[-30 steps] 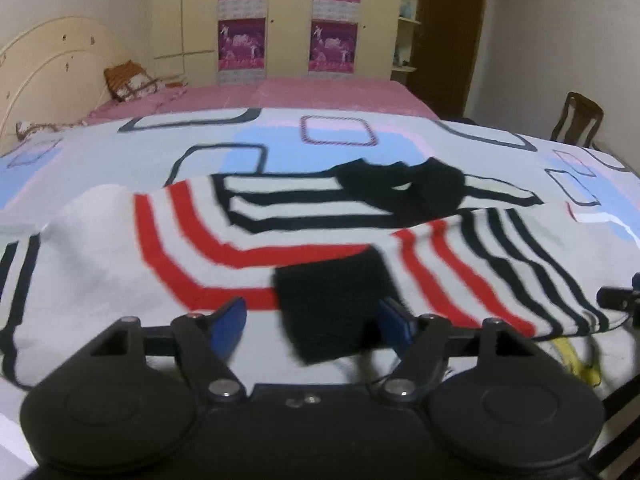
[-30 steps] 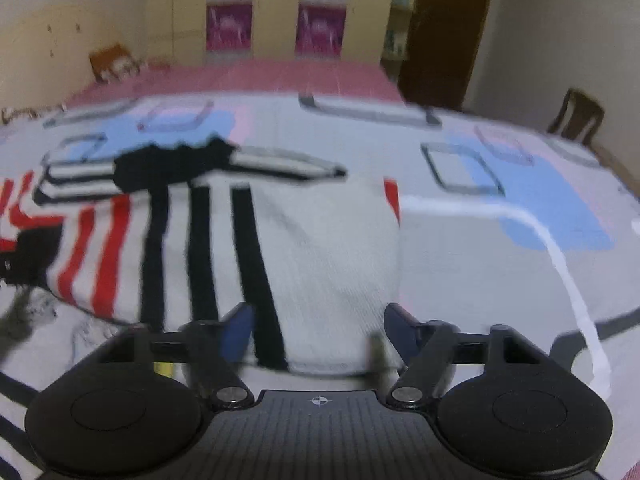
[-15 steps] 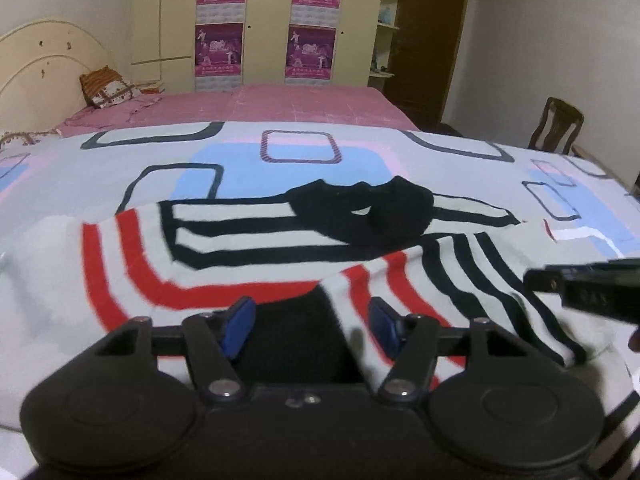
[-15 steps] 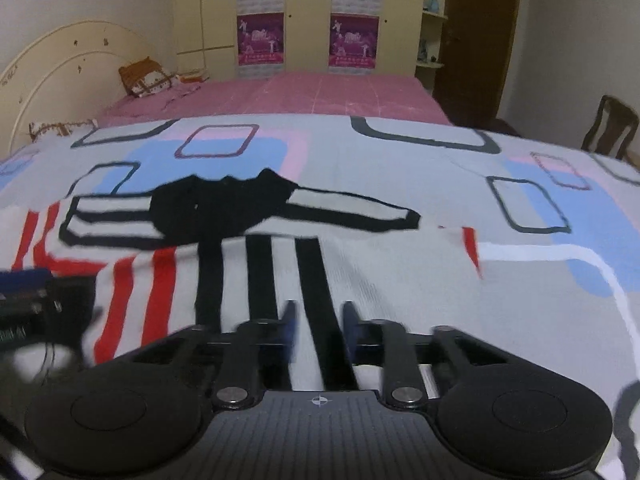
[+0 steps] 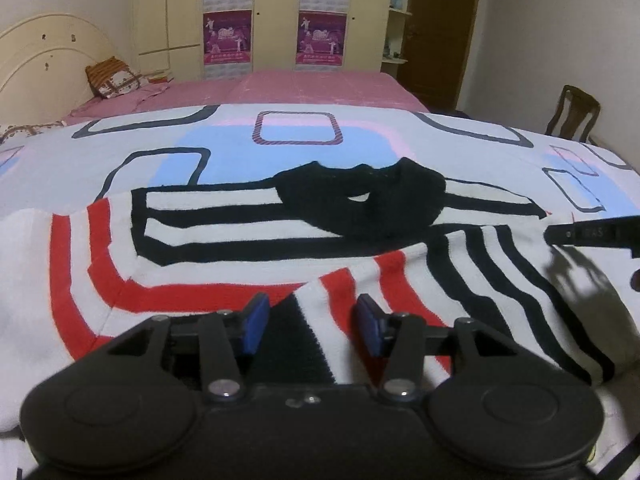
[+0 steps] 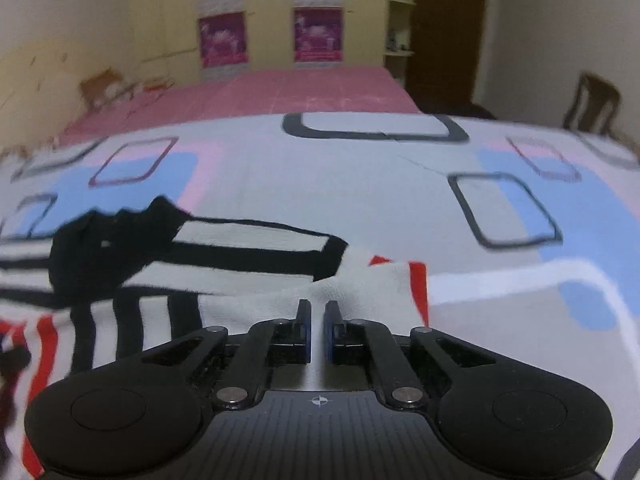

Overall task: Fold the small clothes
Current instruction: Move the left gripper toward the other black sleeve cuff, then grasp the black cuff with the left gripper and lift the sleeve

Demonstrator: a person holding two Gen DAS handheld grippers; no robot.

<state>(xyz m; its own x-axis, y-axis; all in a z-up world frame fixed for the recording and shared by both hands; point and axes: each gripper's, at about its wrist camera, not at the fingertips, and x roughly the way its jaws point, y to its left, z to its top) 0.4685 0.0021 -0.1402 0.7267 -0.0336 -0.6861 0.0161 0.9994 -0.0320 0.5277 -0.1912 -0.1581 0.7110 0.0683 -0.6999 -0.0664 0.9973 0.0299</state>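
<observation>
White knit sweater (image 5: 224,264) with red and black stripes and a black collar (image 5: 372,200) lies spread on a bed sheet (image 6: 360,184) printed with pale blue patches, pink bands and dark rounded rectangles; one sleeve with a black cuff (image 5: 288,340) is folded across the body toward the near edge. Seen from the left wrist, the left gripper (image 5: 312,320) tilts down over that folded sleeve, its blue-padded fingers (image 5: 254,322) standing apart on either side of the cuff and white fabric; its jaws have just been closing, yet a gap remains between each pad and the cloth, so nothing is pinched. From the right wrist, the right gripper (image 6: 316,326) also slants down at the sweater's right part, over white knit close to a red-edged corner (image 6: 416,284). Its blue fingers (image 6: 303,332) have just drawn nearly together, with only a narrow slit left; whether a fold of the white fabric is caught in that slit I cannot tell. The right gripper's dark tip (image 5: 588,234) also shows at the right edge of the left view, just above the striped fabric, throwing a shadow on it. Beyond the sheet lie a pink bedspread (image 5: 280,88), a cream headboard (image 5: 44,56), a yellow wardrobe with purple posters (image 5: 228,12), a dark door (image 5: 440,28) and a wooden chair (image 5: 576,116).
</observation>
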